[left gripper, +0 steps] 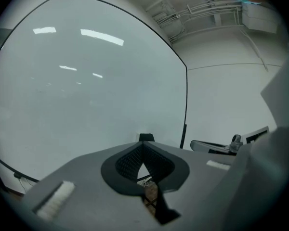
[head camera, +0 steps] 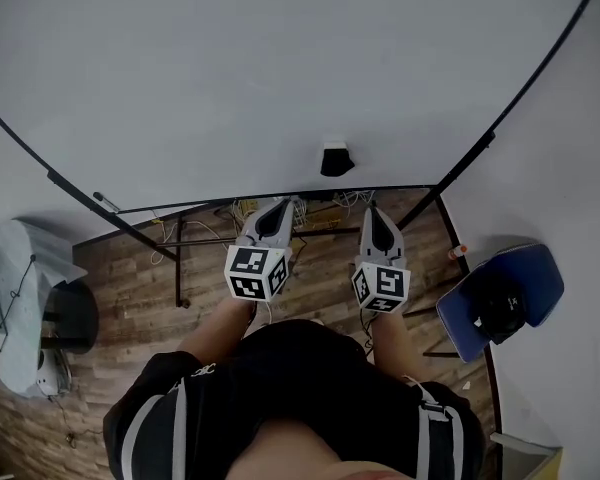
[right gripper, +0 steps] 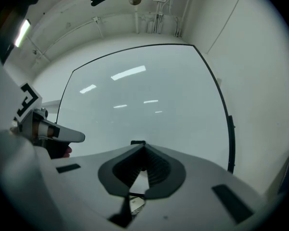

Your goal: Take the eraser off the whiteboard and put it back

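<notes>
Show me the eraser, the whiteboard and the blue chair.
eraser [head camera: 336,158]: head view, middle of its black body.
whiteboard [head camera: 280,68]: head view, bare white surface.
blue chair [head camera: 542,273]: head view, bare seat edge.

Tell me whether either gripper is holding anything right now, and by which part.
Nothing is held. The left gripper and the right gripper both have their jaws shut together, empty. The eraser sits on the whiteboard, ahead of both.
</notes>
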A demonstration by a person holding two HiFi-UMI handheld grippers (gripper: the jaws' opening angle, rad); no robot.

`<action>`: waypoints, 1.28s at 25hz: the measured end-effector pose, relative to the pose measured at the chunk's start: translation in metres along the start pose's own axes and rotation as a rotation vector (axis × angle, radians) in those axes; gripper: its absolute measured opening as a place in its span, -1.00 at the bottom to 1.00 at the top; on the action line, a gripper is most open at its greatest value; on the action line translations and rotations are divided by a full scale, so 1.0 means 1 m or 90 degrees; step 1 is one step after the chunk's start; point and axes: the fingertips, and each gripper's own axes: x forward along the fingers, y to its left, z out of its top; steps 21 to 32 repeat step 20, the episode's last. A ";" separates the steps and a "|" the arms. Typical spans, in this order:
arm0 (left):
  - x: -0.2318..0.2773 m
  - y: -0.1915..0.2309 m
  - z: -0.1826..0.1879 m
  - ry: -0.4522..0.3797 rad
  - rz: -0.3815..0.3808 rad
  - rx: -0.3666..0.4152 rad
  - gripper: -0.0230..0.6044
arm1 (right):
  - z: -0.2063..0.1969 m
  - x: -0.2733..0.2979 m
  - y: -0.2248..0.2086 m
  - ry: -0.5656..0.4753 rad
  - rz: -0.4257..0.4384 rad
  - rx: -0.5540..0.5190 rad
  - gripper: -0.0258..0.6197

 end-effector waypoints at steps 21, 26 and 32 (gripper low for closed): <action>-0.008 -0.007 0.000 0.007 -0.001 0.016 -0.90 | 0.000 -0.006 0.004 0.002 0.007 0.000 -0.91; -0.008 -0.007 0.000 0.007 -0.001 0.016 -0.90 | 0.000 -0.006 0.004 0.002 0.007 0.000 -0.91; -0.008 -0.007 0.000 0.007 -0.001 0.016 -0.90 | 0.000 -0.006 0.004 0.002 0.007 0.000 -0.91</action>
